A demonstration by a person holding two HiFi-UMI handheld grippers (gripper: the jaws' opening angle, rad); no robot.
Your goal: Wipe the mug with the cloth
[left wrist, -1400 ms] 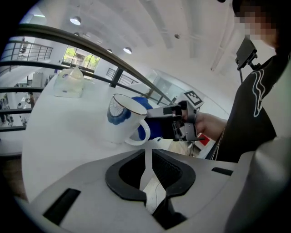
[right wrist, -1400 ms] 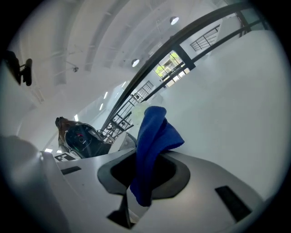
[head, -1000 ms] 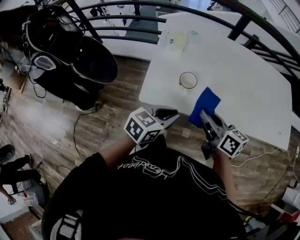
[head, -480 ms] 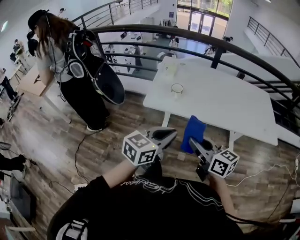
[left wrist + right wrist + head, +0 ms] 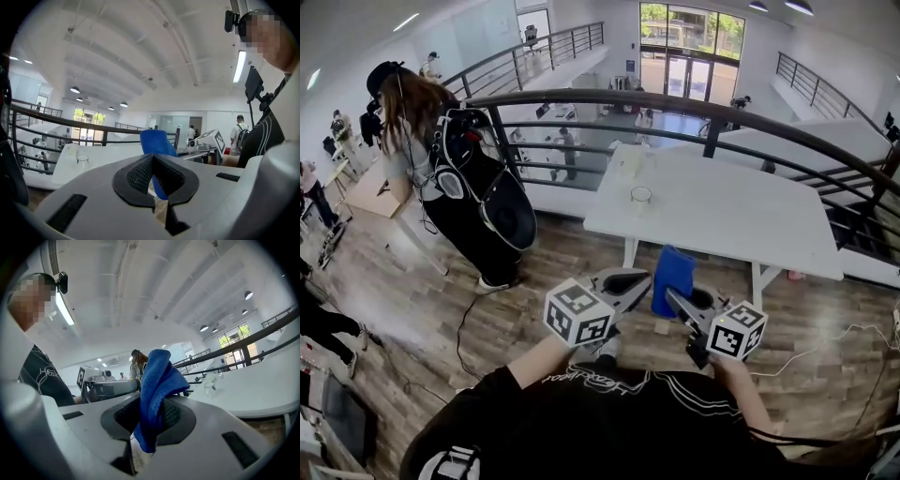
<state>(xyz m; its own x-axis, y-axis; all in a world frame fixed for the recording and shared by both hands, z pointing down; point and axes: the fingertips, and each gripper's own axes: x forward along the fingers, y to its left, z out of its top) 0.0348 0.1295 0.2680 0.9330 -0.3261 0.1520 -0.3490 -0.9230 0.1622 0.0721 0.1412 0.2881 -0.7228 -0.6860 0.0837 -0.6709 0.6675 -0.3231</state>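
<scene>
Your right gripper (image 5: pixel 149 416) has its jaws clamped on the blue cloth (image 5: pixel 157 380). A fold of it is pinched between the black pads, the bulk stands up above them, and a short end hangs below. Your left gripper (image 5: pixel 154 176) has its jaws closed together with nothing between them; the cloth only shows behind their tips.

In the head view both grippers are held side by side close in front of you, over the wooden floor (image 5: pixel 516 319) and short of the near edge of the white table (image 5: pixel 741 220). The cloth rises between their tips.

The mug (image 5: pixel 641 196) is clear and stands upright on the table's left part, toward the far edge by the dark railing (image 5: pixel 581 97). It is well apart from both grippers and from the cloth.

A person (image 5: pixel 408 122) carrying dark gear stands on the floor to the left of the table.
</scene>
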